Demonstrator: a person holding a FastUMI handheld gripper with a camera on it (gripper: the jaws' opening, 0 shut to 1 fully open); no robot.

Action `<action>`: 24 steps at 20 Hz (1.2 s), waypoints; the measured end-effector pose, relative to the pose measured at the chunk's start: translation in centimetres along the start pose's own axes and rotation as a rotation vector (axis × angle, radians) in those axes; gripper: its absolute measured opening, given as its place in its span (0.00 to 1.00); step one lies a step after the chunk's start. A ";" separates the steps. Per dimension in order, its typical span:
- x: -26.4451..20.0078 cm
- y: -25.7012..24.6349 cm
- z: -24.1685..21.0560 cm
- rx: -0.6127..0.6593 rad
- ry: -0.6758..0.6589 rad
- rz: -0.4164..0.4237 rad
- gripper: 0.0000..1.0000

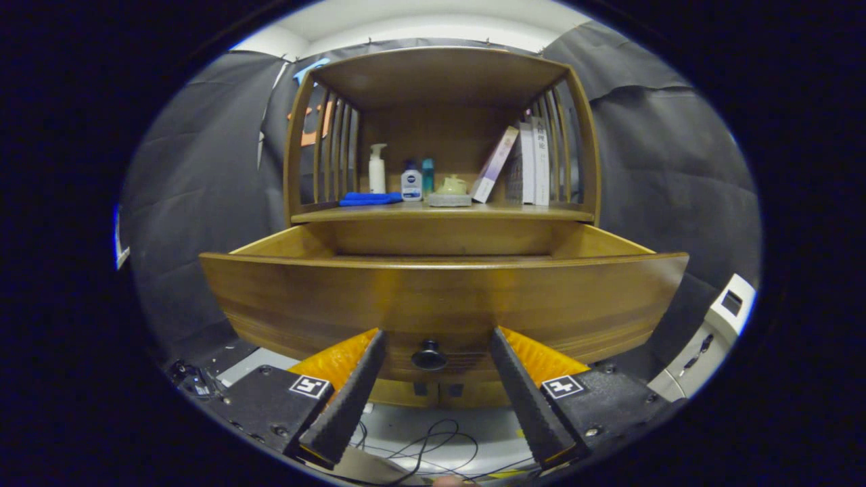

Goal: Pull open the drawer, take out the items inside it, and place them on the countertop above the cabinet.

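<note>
Nearest to my camera, the gripper [438, 348] has its two fingers spread wide, with nothing held between them. Between the fingertips, touching neither, sits the small round dark knob [429, 355] on the curved front panel of the brown wooden drawer [443, 297]. That drawer stands pulled well out from the wooden cabinet, so I judge the opening step essentially complete and the step in hand to be retrieval of the contents. From this low angle the front panel hides the drawer floor; I cannot tell what lies inside or how many items there are. To do this step well, I would back the fingers away from the knob, raise the gripper above the panel's top edge, and tilt forward until the interior is in view before committing to any grasp. I would keep the fingers wide during the descent and clear of the drawer's side walls, since a knock could push the drawer back in. Beyond the drawer, the wooden countertop [379, 214] above the cabinet already carries a folded blue cloth [370, 198], a white pump bottle [377, 169], a small white bottle with a dark cap [411, 181], a teal bottle [427, 174], a pale green lidded pot on a grey base [452, 189] and several leaning books [524, 162]. Free space appears limited, so I would choose a bare spot near the front edge for placement.
</note>
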State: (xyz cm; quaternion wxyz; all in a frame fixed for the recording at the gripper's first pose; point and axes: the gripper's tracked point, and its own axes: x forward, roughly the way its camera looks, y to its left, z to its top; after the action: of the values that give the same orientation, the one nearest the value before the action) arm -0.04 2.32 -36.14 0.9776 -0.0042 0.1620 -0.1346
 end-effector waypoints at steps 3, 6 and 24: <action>0.5 0.2 0.3 -0.039 -0.005 -0.041 0.99; 0.4 0.3 0.4 -0.041 -0.010 -0.045 0.99; 5.1 0.0 2.7 -0.043 -0.004 -0.028 0.99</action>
State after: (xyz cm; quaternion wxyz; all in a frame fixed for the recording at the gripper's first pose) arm 5.49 0.83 -35.21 0.9755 -0.0275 0.1630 -0.1450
